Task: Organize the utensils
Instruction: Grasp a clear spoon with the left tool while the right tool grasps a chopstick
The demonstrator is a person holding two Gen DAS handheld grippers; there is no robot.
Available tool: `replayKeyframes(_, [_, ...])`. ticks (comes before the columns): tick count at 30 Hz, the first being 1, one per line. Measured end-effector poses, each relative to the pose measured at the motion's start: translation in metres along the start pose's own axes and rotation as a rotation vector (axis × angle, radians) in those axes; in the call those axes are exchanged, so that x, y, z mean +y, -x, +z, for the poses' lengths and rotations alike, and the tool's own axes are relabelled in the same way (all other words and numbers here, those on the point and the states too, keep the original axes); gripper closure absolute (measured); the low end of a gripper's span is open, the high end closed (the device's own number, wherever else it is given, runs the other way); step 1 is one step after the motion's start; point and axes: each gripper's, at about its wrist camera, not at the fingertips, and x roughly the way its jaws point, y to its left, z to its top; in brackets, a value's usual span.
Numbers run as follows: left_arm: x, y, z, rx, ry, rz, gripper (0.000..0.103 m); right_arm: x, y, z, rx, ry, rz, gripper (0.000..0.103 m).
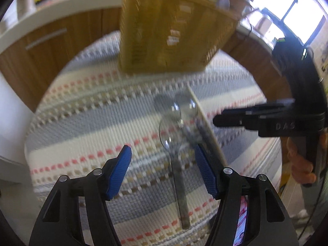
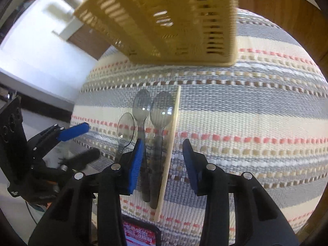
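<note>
The left gripper (image 1: 163,157), black-armed with blue ribbed pads, points down at the table with its jaws spread and nothing pinched; between its pads lies the dark handle of a clear plastic spoon (image 1: 174,143), resting flat on the striped woven cloth (image 1: 86,110) of grey, cream and pink bands; two more smoky clear spoons (image 1: 180,106) lie just beyond it, close beside a pale flat wooden stick (image 1: 207,127) that runs lengthwise along them. The right gripper (image 2: 162,160), of the same black and blue make, also stands with its jaws apart and gripping nothing; in its own view the pads straddle the handles of the smoky spoons and the wooden stick without pressing them, the stick touching the nearest spoon's edge; the left gripper shows at the left edge of that view, near the cloth's border. Farther out on the cloth stands a yellow slotted plastic basket (image 2: 164,20), well apart from the spoons; behind it a wooden cabinet front (image 1: 51,49) under a white counter; the left view is blurred.
</note>
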Motion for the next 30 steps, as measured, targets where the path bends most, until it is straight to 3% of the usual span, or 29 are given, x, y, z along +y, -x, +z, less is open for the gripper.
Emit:
replayKeyframes(6, [-0.002,-0.013,-0.003,0.029,-0.024,0.015,0.045,0.006,-0.007,0.003,0.008,0.020,-0.075,0.067])
replayKeyframes(9, [-0.006,-0.023,0.001,0.053,-0.032,0.035,0.054,0.009,-0.018,0.007,0.021,0.011,-0.090,0.078])
replayKeyframes(13, [-0.019,-0.038,0.007,0.075,-0.055,0.077,0.057,0.010,-0.033,0.008,0.037,0.004,-0.108,0.085])
replayKeyframes(19, [-0.039,-0.055,0.012,0.087,-0.114,0.183,0.059,0.038,-0.050,0.001,0.013,0.070,-0.222,0.085])
replayKeyframes(21, [-0.044,-0.058,0.012,0.092,-0.133,0.222,0.064,0.044,-0.053,-0.002,0.011,0.085,-0.236,0.086])
replayKeyframes(23, [-0.046,-0.061,0.013,0.092,-0.129,0.241,0.068,0.047,-0.056,-0.004,0.016,0.100,-0.262,0.097])
replayKeyframes(28, [-0.047,-0.062,0.017,0.089,-0.113,0.261,0.074,0.055,-0.057,-0.018,0.022,0.166,-0.314,0.098])
replayKeyframes(30, [-0.049,-0.063,0.016,0.081,-0.116,0.283,0.083,0.057,-0.058,-0.023,0.019,0.180,-0.318,0.098])
